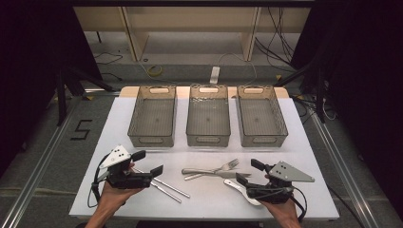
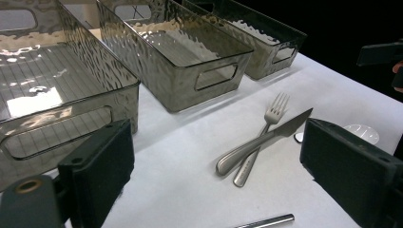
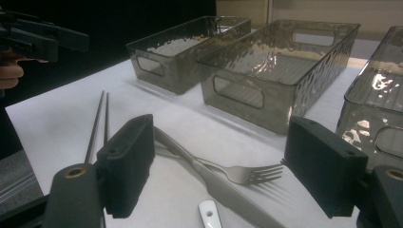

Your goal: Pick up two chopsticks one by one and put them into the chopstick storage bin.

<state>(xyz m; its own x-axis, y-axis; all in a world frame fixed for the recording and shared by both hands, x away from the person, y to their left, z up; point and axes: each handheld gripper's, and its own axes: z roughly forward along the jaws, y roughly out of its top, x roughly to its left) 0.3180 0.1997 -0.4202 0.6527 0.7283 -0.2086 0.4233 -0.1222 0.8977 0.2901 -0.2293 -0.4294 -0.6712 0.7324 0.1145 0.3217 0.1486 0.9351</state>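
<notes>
On the white table (image 1: pixel 304 142) lie a metal fork (image 1: pixel 229 166) crossed with a metal knife (image 1: pixel 209 172), a pair of metal chopsticks (image 1: pixel 167 186) and a white spoon (image 1: pixel 240 189). My left gripper (image 1: pixel 148 163) is open and empty, hovering over the chopsticks' near end. My right gripper (image 1: pixel 249 172) is open and empty, right over the white spoon. The left gripper view has the fork (image 2: pixel 274 113) and knife (image 2: pixel 266 137) ahead between the jaws. The right gripper view has the fork (image 3: pixel 247 174), knife (image 3: pixel 223 190), spoon tip (image 3: pixel 209 213) and chopsticks (image 3: pixel 97 123).
Three grey see-through bins stand side by side at the back: left (image 1: pixel 153 116), middle (image 1: pixel 208 115), right (image 1: pixel 261 115). All three are empty. The table's front edge lies just behind both hands. Dark floor, frame rails and cables surround the table.
</notes>
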